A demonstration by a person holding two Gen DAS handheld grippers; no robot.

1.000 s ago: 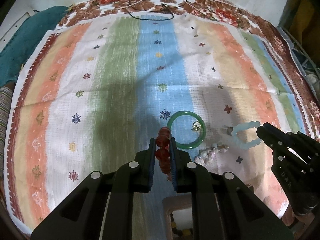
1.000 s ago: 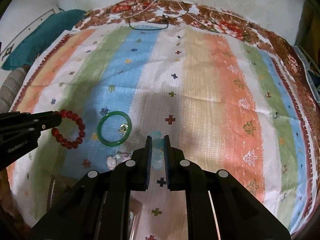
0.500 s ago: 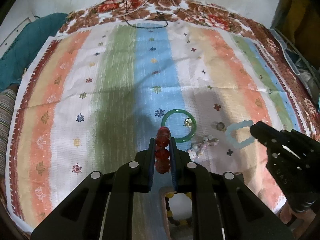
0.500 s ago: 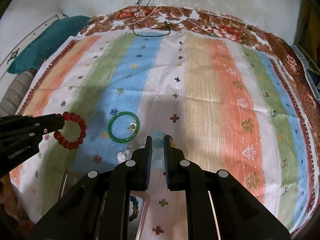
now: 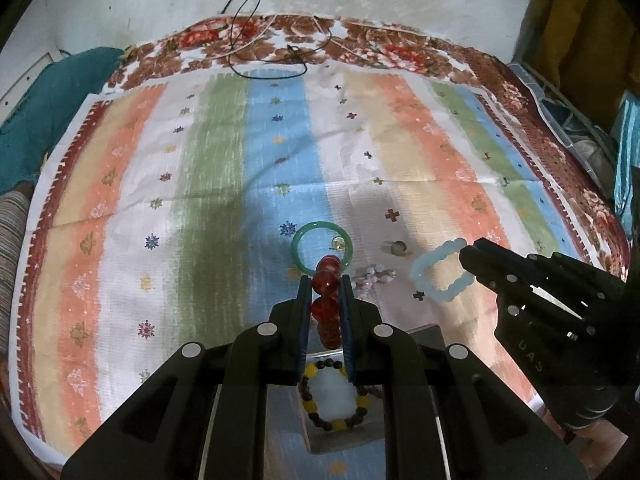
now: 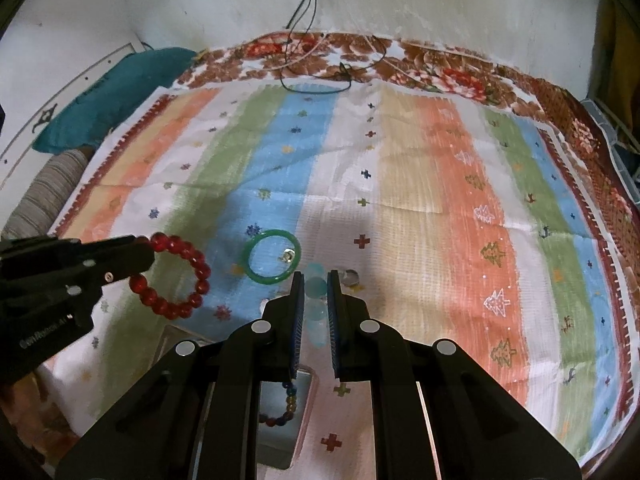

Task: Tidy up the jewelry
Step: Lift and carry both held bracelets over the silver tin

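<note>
Both grippers have come up and away from the cloth since a second ago, so the striped spread looks smaller beneath them and more of the shallow box under the fingers has slid into sight. Left gripper (image 5: 326,280) is clenched on a red bead bracelet (image 6: 176,276), glossy round translucent beads strung in a ring; from the right wrist view the loop hangs free off the black fingertips, clear of the fabric. Right gripper (image 6: 316,280) is clamped on a pale blue bead bracelet (image 5: 442,272), frosted, milky beads that sag into a squarish loop from its tips. Left lying on the striped cloth (image 5: 120,216), a coarse woven sheet in bands of orange, green, blue, cream and white with small cross and star motifs, is a smooth green bangle (image 5: 322,250), a hard unbroken ring with a small shiny trinket (image 5: 338,243) inside its rim. Just beside the bangle sits a lumpy heap of pinkish-white beads (image 5: 374,274), and near that a small round metallic piece (image 5: 398,246). Below the left fingers a flat box (image 5: 340,436) holds a bracelet of dark and yellow beads (image 5: 336,396) around a white fluffy pad. A floral brown-and-red bedcover (image 6: 440,68) frames the cloth, thin dark cords (image 5: 264,56) trail across its far edge, and a teal pillow (image 6: 116,92) lies at the left.
</note>
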